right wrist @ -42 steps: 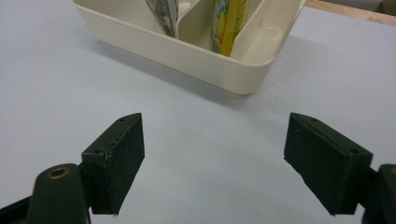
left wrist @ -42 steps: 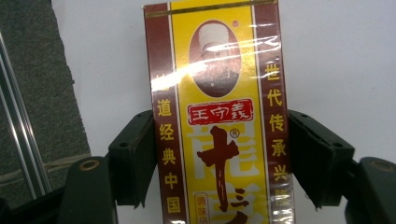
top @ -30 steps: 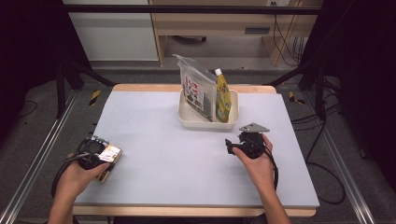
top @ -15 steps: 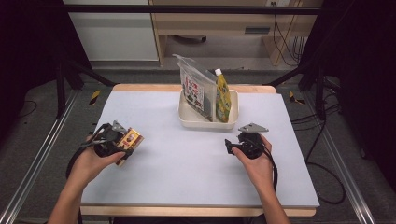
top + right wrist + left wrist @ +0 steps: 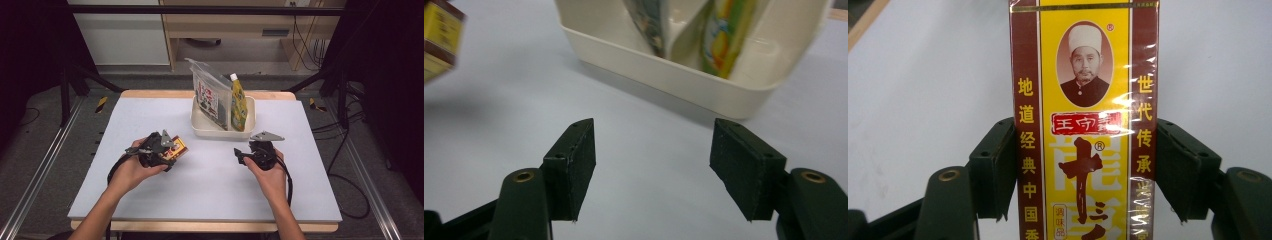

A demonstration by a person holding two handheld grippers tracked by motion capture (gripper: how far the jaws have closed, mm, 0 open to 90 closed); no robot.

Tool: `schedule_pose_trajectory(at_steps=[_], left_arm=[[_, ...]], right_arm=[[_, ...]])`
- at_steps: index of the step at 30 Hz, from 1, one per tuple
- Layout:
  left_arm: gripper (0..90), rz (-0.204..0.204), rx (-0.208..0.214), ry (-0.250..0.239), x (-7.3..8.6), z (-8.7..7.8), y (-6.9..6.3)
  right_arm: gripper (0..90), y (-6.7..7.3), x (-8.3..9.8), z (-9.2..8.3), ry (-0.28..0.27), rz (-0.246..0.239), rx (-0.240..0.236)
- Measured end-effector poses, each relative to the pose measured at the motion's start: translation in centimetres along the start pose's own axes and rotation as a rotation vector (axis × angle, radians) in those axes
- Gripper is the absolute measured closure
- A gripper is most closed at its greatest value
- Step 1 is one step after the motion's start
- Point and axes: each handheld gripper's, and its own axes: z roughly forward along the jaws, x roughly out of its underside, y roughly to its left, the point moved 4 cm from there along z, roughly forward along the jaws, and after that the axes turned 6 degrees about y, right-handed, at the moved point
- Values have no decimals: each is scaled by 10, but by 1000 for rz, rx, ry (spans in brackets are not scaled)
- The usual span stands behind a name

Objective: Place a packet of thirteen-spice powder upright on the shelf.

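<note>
My left gripper (image 5: 167,149) is shut on a yellow and maroon spice box (image 5: 177,148) and holds it above the white table (image 5: 150,110), left of centre. Its two pads press the box's long sides (image 5: 1083,150). My right gripper (image 5: 240,154) stands open above the table to the right, with nothing between its jaws (image 5: 654,165); they have just been closing. Behind both stands a cream tray (image 5: 197,127) holding a clear printed pouch (image 5: 210,95) and a yellow sauce pouch (image 5: 237,105). The right gripper view has the tray (image 5: 684,82) just ahead and the box (image 5: 439,37) at the upper left.
The table's wooden far edge (image 5: 150,93) runs behind the tray. Metal rails (image 5: 45,160) flank the table on the floor. Cables trail on the floor at the right (image 5: 350,150). Bare table surface lies between the two grippers and in front of them.
My left hand has carried the spice box rightward and toward the table's middle. The right hand has stayed in place.
</note>
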Motion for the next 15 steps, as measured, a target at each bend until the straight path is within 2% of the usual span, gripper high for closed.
schedule_pose_trajectory(at_steps=[3, 5, 7, 10, 15], left_arm=[[323, 25, -15, -33, -4, -1, -7], [323, 36, -23, -54, -6, -1, -12], [323, 62, -37, -63, -7, -2, -17], [323, 77, -46, -79, -9, -1, -22], [323, 119, -72, -99, -12, 8, -31]], right_arm=[[379, 11, -4, 1, -12, -14, -33], [385, 19, -7, 1, -22, -5, -81], [395, 27, -9, 1, -25, -7, -118], [405, 36, -10, 1, -27, -18, -157], [415, 45, -12, 5, -32, 3, -254]])
